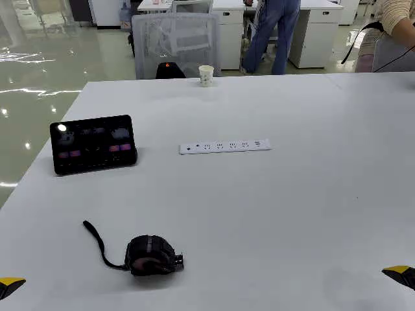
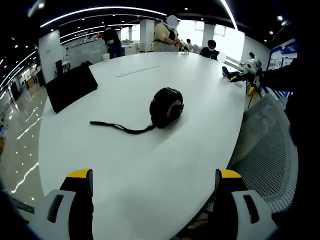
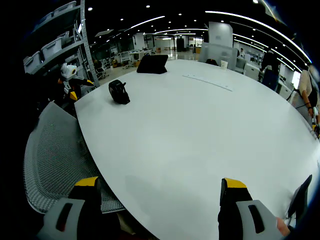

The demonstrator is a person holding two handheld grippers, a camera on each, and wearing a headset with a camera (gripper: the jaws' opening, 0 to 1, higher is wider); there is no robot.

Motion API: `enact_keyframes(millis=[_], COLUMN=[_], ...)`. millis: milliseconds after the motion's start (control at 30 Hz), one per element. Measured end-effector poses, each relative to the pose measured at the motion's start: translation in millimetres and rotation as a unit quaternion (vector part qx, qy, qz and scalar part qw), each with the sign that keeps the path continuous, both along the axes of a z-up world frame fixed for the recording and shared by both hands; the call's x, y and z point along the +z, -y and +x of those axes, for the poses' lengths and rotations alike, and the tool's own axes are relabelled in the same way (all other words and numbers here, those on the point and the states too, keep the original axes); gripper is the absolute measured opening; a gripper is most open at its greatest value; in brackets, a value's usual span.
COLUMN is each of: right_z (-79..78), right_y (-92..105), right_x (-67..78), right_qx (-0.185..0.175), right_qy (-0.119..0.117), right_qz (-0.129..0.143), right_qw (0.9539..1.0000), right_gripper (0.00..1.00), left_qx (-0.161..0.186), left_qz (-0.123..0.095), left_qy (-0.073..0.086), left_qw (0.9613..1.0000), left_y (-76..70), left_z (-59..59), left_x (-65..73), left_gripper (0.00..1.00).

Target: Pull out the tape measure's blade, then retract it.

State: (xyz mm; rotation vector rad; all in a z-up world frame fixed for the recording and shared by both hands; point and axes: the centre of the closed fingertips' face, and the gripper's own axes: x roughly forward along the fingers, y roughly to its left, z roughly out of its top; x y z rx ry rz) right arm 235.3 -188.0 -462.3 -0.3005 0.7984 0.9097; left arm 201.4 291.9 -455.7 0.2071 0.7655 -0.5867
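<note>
Zero steps complete: my left gripper [image 2: 154, 176] and right gripper [image 3: 160, 184] have jaws open and empty, and the tape measure [image 1: 152, 256] lies on the surface [image 1: 272, 207] nearer the left, blade not yet pulled.

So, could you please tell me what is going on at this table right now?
A person holds a tool in each hand at the near edge of the white table. The left tool and the right tool are both open and hold nothing. The black tape measure lies on the table, nearer the left tool, with its strap trailing to one side and no blade pulled out. Neither tool touches it, so the pull has not begun.
</note>
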Motion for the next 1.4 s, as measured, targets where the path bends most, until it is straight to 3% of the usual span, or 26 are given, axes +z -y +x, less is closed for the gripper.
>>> enact_keyframes(millis=[533,567,733,967,1067,1400], right_z=[2.8,6.0,12.1,17.6,21.1,39.0], right_y=[-2.5,-4.7,-6.9,-14.6,-21.2,-48.0], right_x=[1.6,4.1,5.3,4.7,2.2,-6.5], right_qx=[0.014,0.017,0.029,0.053,0.062,0.094], right_qy=[0.010,0.023,0.036,0.033,0.030,0.026], right_qz=[-0.001,0.005,0.003,0.001,0.002,0.005], right_qw=[0.9998,0.9996,0.9989,0.9980,0.9976,0.9952], right_gripper=[0.99,0.99,0.99,0.99,0.99,0.99], left_qx=[-0.010,-0.014,-0.030,-0.061,-0.081,-0.153], left_qz=[0.003,0.004,0.007,0.013,0.006,0.035], left_qy=[-0.002,0.000,0.001,0.003,0.015,0.002], left_qw=[0.9999,0.9999,0.9995,0.9980,0.9966,0.9875], left_y=[1.3,2.2,6.3,15.4,26.0,53.0], left_z=[2.1,3.1,9.8,22.3,32.6,52.0], left_x=[1.8,2.6,3.5,6.5,13.7,9.2], left_gripper=[0.99,0.99,0.99,0.99,0.99,0.99])
